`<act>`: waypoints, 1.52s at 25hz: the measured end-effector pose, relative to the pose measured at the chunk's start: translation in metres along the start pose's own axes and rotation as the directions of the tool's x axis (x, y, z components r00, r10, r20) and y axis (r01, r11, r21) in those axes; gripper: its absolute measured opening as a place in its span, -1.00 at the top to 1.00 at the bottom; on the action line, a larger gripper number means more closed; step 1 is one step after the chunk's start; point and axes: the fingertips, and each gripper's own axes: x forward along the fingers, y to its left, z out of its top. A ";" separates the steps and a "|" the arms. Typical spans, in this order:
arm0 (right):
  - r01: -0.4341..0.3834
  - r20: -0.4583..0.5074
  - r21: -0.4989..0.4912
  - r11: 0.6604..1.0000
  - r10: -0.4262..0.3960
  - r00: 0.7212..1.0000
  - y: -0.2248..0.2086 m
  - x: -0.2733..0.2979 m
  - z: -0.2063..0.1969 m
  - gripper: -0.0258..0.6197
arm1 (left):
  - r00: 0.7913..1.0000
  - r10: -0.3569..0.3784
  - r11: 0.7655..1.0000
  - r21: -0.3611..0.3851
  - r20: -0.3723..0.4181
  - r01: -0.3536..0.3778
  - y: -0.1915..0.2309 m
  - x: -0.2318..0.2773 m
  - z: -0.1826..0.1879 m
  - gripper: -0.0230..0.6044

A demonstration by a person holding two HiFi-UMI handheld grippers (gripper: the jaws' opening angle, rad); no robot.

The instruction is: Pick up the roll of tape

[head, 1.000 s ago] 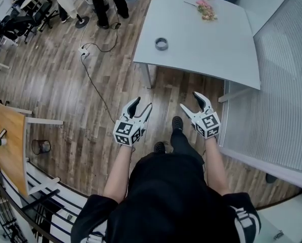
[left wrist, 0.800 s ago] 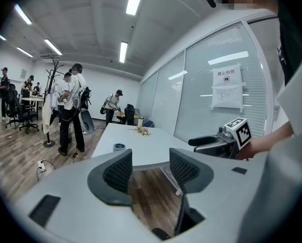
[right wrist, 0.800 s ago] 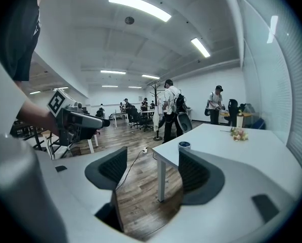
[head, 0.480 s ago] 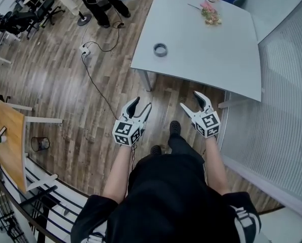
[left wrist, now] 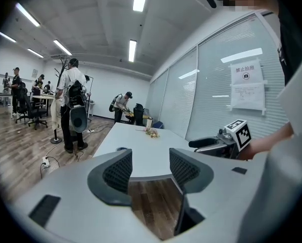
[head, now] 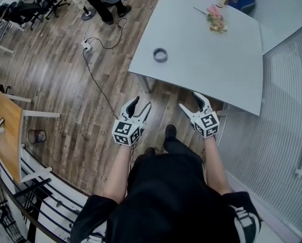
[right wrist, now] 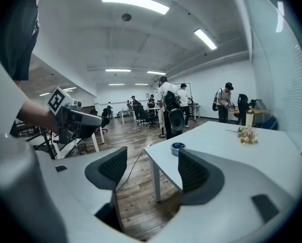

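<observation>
**Both grippers empty, tape out of reach**

The left hand-held gripper (head: 143, 103) and right hand-held gripper (head: 188, 99) both stand wide, with nothing between the jaws. They hang over the floor just short of the bench (head: 216, 65) and point toward it, apparently readied for the approach. The tape (head: 161, 55) lies flat near the bench's near-left corner, well apart from both. Flowers (head: 217, 21) lie at the bench's far side.
</observation>
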 end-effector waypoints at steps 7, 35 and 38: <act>-0.071 -0.012 -0.005 0.997 0.071 0.997 -0.028 0.025 0.001 -0.09 | 0.998 0.065 0.998 -0.013 0.003 -0.065 0.009 0.023 0.006 0.19; -0.141 -0.010 -0.007 0.990 0.141 0.990 -0.070 0.082 0.018 -0.07 | 0.989 0.148 0.989 -0.016 0.022 -0.148 0.051 0.069 0.030 0.19; -0.131 -0.010 -0.001 0.991 0.131 0.991 -0.071 0.086 0.020 -0.07 | 0.991 0.134 0.991 -0.012 0.025 -0.134 0.057 0.074 0.034 0.19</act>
